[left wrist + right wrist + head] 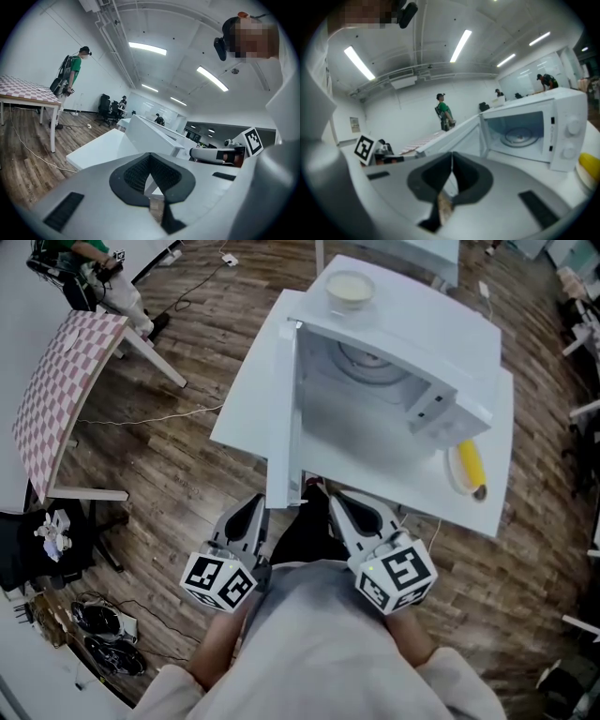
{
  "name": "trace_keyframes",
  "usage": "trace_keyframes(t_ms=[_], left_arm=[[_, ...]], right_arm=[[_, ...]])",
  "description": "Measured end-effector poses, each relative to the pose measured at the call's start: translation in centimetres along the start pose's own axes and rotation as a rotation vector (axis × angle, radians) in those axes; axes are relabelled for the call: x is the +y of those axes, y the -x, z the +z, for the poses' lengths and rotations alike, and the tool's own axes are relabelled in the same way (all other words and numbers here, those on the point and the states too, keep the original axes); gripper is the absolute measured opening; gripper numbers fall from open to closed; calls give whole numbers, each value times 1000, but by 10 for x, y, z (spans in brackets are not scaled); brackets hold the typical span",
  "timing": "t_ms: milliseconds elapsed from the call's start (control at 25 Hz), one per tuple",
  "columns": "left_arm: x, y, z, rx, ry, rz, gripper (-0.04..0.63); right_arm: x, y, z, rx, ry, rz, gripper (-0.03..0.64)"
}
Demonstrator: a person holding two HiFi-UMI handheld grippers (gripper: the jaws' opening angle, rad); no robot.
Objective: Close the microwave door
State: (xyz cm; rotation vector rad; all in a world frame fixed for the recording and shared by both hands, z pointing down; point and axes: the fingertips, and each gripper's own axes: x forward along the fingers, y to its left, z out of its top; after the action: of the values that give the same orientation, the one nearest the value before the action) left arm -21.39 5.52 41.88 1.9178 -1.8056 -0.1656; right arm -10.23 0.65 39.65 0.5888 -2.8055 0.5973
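A white microwave [422, 352] stands on a white table [246, 423], its cavity and glass turntable [370, 362] exposed. Its door [281, 418] is swung wide open, edge-on toward me. My left gripper [253, 512] is shut and empty, just below the door's near end. My right gripper [339, 505] is also shut and empty, beside it at the table's near edge. In the right gripper view, that gripper [451, 157] faces the open door [454, 136] and the cavity [520, 133]. In the left gripper view, the shut left gripper [150, 157] looks past the door [154, 138].
A bowl [350, 289] sits on top of the microwave. A banana [471, 465] lies on a plate [453, 470] at the table's right. A checkered table [66, 381] and a person in green [84, 254] are far left. Cables cross the wooden floor [178, 474].
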Motion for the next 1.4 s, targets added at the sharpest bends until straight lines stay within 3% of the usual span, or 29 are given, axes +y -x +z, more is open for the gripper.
trace_keyframes(t_ms=[1400], left_arm=[[-63, -52, -11, 104, -57, -202, 18]], right_arm=[[-38, 36, 14, -85, -52, -119, 23]])
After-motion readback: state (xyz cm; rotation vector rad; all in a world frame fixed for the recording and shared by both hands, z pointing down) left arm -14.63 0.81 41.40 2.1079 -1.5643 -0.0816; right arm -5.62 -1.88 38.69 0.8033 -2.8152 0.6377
